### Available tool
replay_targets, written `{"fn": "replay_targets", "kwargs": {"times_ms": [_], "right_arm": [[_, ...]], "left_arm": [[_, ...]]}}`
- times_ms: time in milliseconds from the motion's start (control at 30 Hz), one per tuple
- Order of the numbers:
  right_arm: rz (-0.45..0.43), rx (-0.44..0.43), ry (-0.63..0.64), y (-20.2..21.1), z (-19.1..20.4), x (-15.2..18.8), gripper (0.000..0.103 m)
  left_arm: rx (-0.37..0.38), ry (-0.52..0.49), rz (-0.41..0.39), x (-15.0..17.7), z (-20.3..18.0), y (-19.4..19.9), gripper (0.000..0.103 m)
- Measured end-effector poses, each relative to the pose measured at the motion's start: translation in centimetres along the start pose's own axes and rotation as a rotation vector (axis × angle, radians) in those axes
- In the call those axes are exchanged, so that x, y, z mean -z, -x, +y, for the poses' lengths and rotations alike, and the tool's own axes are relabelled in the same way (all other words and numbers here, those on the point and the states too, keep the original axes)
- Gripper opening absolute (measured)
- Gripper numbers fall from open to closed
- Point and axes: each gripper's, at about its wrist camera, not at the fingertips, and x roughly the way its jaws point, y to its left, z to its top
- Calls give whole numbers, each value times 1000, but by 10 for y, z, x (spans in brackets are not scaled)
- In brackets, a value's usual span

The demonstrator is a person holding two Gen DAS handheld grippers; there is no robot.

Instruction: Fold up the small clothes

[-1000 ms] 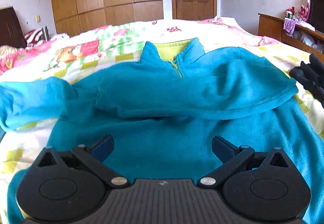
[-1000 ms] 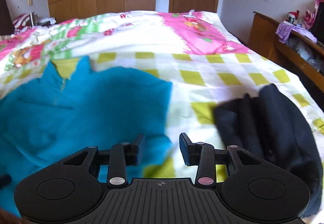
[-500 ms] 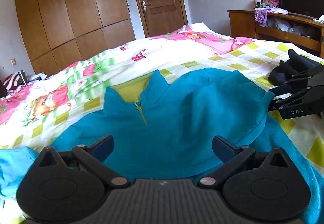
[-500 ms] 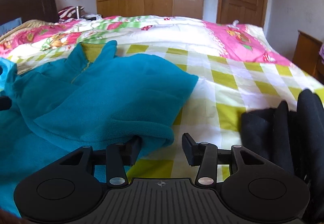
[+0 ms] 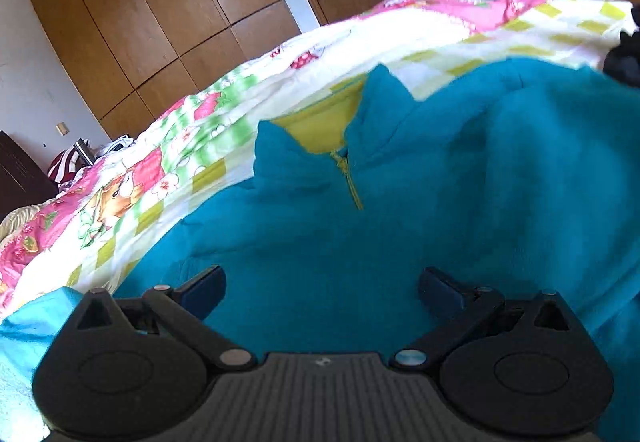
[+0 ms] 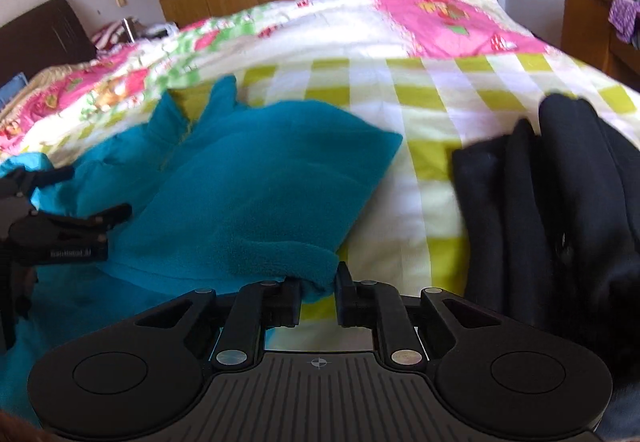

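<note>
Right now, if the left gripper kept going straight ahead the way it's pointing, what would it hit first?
Most likely the blue fleece top lying on the bed: the open left gripper points down at its chest, below the zip. Depth is hard to judge.

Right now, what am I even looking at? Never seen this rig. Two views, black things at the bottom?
No robot: a person carries a hand-held gripper in each hand, each with a fisheye camera looking along its fingers. The left view shows the left hand-held gripper, jaws wide open, over a teal fleece top spread on a patterned bedspread. The right view shows the right hand-held gripper; its jaws have just been closing, with a folded edge of the top between them. A black garment lies beside it.
</note>
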Motion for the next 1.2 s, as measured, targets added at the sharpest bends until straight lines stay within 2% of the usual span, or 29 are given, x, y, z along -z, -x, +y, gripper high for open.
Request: {"fn": "replay_targets", "kwargs": {"times_ms": [67,133,233,300,367,467,567,700,833,933,1000,1100,1133,1200], "right_arm": [[56,73,59,-8,5,16,18],[45,45,61,3,3,23,19],[-21,19,81,27,2,26,19],[-77,86,167,34,9,23,19],[-125,101,214,39,15,14,21],[-173,25,262,41,31,-14,21],[-217,-14,355,22,59,-42,27],[-112,-111,454,-35,102,-85,31],[-22,-234,500,-80,147,-117,31],[14,-314,547,-105,180,-122,31],[52,-348,600,-124,201,-116,36],[120,-338,618,-151,219,-109,40],[127,-319,618,-155,222,-106,37],[131,-308,606,-154,226,-105,23]], "left_arm": [[4,3,1,6,4,4,103],[-3,4,-3,8,9,9,103],[-18,7,-12,7,14,13,103],[-20,23,-12,7,22,18,103],[-10,44,-29,12,30,28,103],[-21,81,-60,21,41,40,103],[-8,110,-75,28,52,44,103],[-22,121,-93,39,68,39,103],[-42,197,-104,51,79,29,103],[10,226,-97,59,84,26,103],[34,234,-104,63,85,25,103],[65,251,-107,68,89,23,103],[74,261,-104,70,90,22,103],[93,286,-97,71,94,20,103]]}}
